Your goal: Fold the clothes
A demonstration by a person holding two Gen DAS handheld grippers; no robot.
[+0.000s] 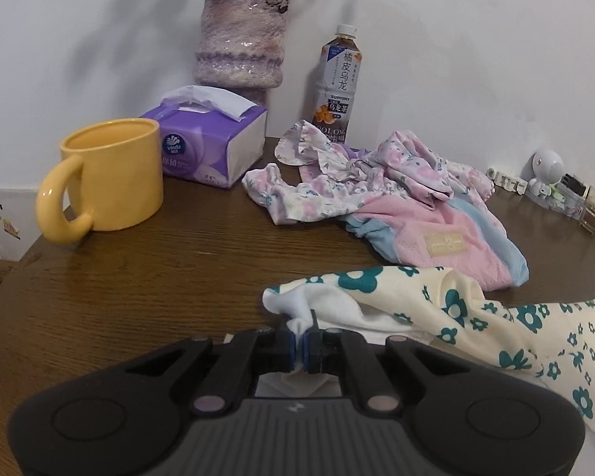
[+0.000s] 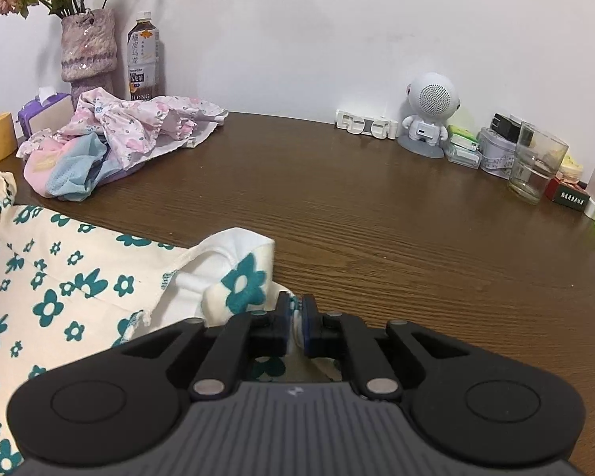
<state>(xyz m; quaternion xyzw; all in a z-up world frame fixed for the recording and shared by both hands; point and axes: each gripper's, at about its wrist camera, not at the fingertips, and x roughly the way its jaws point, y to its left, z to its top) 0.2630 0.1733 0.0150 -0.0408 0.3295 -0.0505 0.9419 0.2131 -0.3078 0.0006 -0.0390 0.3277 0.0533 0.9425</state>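
Observation:
A cream garment with teal flowers [image 1: 496,317] [image 2: 59,289] lies across the near part of the brown table [image 1: 139,277]. My left gripper [image 1: 299,337] is shut on a white bunched edge of it at its left end. At the garment's right end my right gripper [image 2: 295,317] is shut on another bunched edge, with white lining showing. A crumpled pile of pink floral, pink and blue clothes [image 1: 396,202] [image 2: 119,139] sits farther back, apart from both grippers.
A yellow mug [image 1: 111,174], a purple tissue box [image 1: 210,142], a vase [image 1: 240,39] and a tea bottle [image 1: 337,87] stand at the back left. A small white speaker figure [image 2: 430,115], a glass [image 2: 535,166] and small boxes line the back right.

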